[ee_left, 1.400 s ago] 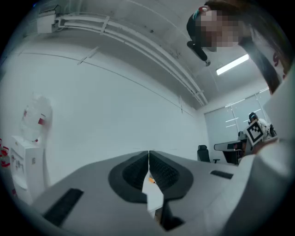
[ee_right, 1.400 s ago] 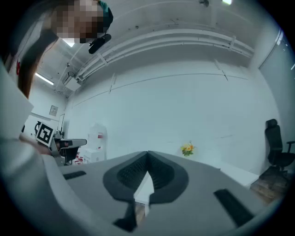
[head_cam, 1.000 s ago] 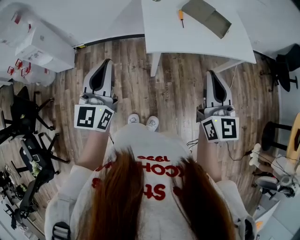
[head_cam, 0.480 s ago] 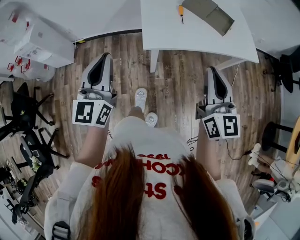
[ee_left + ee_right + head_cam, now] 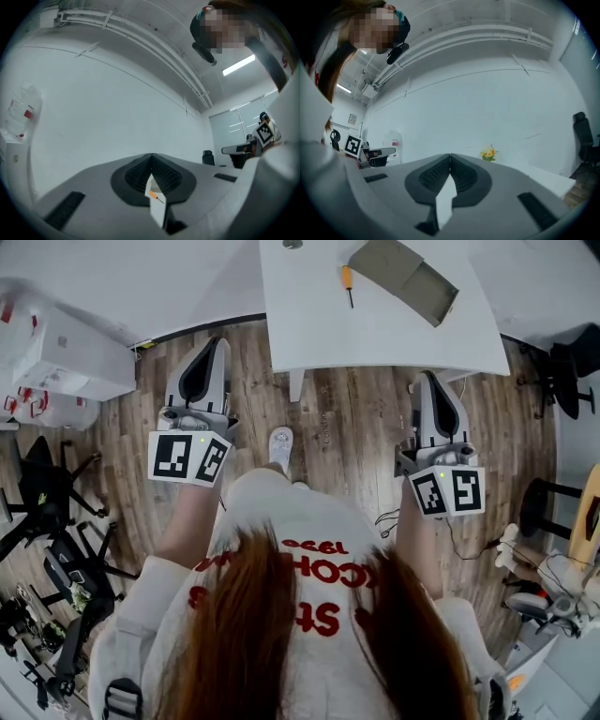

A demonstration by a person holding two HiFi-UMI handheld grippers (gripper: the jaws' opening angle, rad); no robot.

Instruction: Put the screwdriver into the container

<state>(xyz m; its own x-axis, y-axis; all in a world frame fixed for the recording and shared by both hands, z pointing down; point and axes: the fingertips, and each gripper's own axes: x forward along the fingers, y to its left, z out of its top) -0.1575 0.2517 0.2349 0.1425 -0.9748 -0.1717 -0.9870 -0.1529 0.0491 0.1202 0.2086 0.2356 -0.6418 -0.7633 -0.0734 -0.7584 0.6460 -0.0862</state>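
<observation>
approach (head view): the surface point(image 5: 375, 338) sits closer than a second ago. The left tongs point(image 5: 217, 341) are near its front edge and the right tongs point(image 5: 429, 377) are at it. Reaching has begun, but nothing is grasped.
task things (head view): the screwdriver point(image 5: 347, 284) lies on the surface just left of the container point(image 5: 405, 279), apart from it.
room (head view): open floor point(image 5: 347, 427) ahead; a table leg point(image 5: 295, 385) stands between the tongs.
left gripper view: left tongs point(image 5: 151, 156) together, empty; the screwdriver point(image 5: 153, 195) shows far beyond.
right gripper view: right tongs point(image 5: 450, 157) together, empty.

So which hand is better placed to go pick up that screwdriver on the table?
Probably the left. The left gripper points straight at the screwdriver, seen past its shut jaws. The right gripper faces the container, which lies right of the screwdriver. Both are short of the table.
</observation>
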